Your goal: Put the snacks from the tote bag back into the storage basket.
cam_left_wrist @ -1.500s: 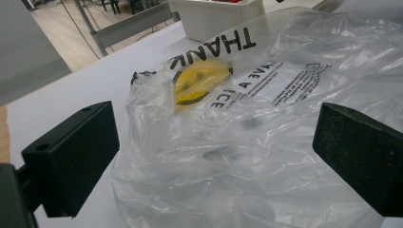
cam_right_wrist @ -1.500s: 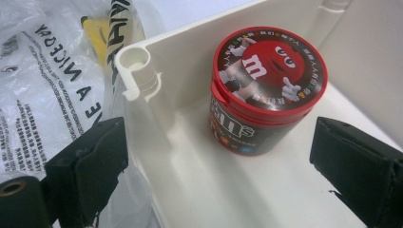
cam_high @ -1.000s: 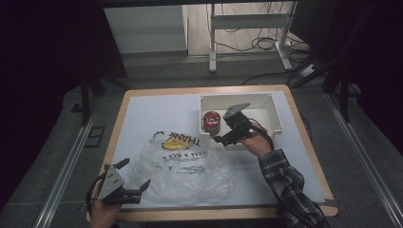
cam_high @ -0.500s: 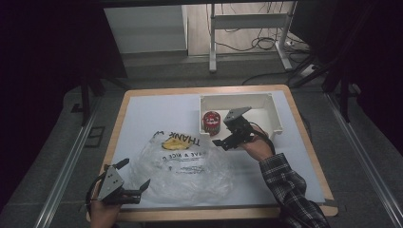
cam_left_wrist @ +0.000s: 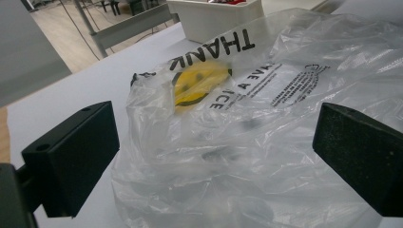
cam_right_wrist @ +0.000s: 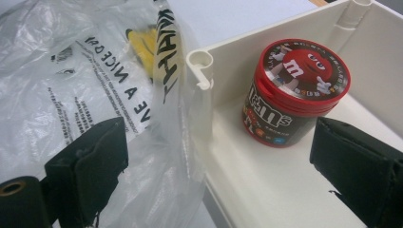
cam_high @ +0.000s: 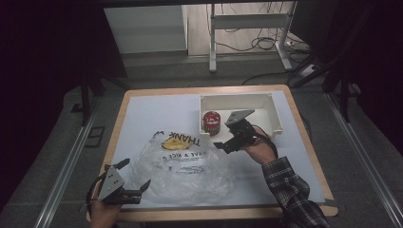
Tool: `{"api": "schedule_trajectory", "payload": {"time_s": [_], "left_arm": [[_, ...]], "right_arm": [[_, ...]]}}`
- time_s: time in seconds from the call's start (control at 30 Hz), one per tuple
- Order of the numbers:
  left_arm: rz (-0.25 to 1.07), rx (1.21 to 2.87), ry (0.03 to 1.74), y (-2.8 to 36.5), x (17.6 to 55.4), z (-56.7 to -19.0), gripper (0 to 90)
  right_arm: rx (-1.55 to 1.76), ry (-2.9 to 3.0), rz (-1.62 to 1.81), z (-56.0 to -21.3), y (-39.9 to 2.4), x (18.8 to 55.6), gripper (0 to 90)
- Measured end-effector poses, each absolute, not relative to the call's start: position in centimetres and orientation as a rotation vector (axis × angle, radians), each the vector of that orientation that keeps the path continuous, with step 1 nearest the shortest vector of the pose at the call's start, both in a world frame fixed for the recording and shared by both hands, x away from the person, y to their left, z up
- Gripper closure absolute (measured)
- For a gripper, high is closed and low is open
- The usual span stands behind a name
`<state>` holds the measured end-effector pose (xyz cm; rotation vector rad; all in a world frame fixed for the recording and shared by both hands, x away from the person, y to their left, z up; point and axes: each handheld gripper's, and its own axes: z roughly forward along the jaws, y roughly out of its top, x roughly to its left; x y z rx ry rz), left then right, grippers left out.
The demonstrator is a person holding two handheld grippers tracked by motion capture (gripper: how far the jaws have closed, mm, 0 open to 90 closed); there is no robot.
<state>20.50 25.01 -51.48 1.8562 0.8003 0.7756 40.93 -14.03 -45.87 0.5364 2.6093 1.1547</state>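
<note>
Red-lidded and dark-sided, the candy tub (cam_right_wrist: 294, 92) stands upright in the near left corner of the white bin (cam_high: 271, 110), close against the bin's wall. My right gripper (cam_high: 227, 144) hangs just outside that corner with its jaws spread wide and nothing between the pads; in the right gripper view one jaw sits over the bag and the other over the bin's floor, with the bin's corner post between them and the tub a little beyond, untouched.

Next to the bin, the clear plastic bag (cam_high: 183, 164) lies crumpled on the pale table (cam_high: 147, 111), its yellow smiley face (cam_left_wrist: 197, 83) and black lettering facing up. The bag's edge rests against the outside of the bin's wall.

My left gripper (cam_high: 135, 178) is at the near left corner of the table, level with the bag's near edge. Its jaws are also wide open, with the crinkled plastic bulging up between them but not pinched.
</note>
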Motion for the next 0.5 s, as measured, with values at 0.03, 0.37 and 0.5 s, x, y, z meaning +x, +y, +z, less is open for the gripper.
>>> {"api": "schedule_trajectory", "payload": {"time_s": [0.03, 0.37, 0.5], "left_arm": [[0.775, 1.856, 0.8, 25.0, 20.5, -51.5, 1.4], [0.773, 1.858, 0.799, 25.0, 20.5, -51.5, 1.4], [0.774, 1.858, 0.799, 25.0, 20.5, -51.5, 1.4]], "right_arm": [[0.536, 2.609, 1.154, -45.9, -14.1, 40.8, 5.8], [0.499, 2.603, 1.164, -45.8, -14.3, 39.9, 5.8], [0.489, 2.609, 1.152, -45.9, -14.2, 39.6, 5.8]]}}
